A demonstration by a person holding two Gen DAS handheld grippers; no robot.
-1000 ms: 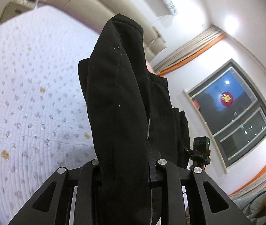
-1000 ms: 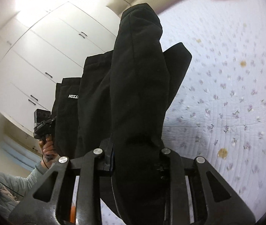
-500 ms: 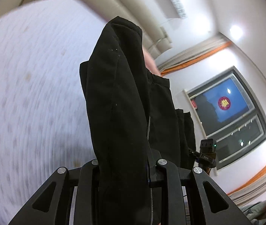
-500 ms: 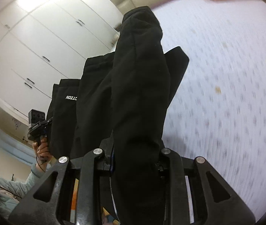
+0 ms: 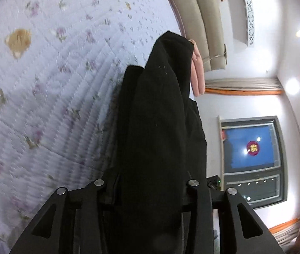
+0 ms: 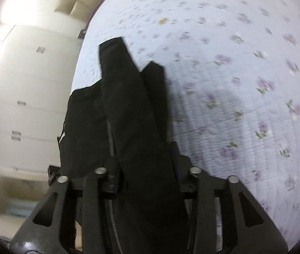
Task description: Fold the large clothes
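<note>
A large black garment (image 5: 160, 105) drapes forward over my left gripper (image 5: 145, 190) and hides its fingertips. The jaws are opening, their linkages stand spread, and the cloth still lies between them. In the right wrist view the same black garment (image 6: 128, 105) lies between the jaws of my right gripper (image 6: 147, 169), which are also opening; a gap shows beside the cloth on the right. Both grippers hang low over the quilted floral bedspread (image 5: 44, 84), seen as bedspread (image 6: 234, 84) on the right side.
A beige padded headboard (image 5: 198, 21) and a pink folded item (image 5: 198, 72) lie at the bed's far end. A dark window (image 5: 253, 158) is on the wall to the right. White wardrobe doors (image 6: 23, 84) stand left of the bed.
Both grippers have dropped close to the bedspread and rolled. Their jaws have spread wider around the black cloth, which was pinched tightly before.
</note>
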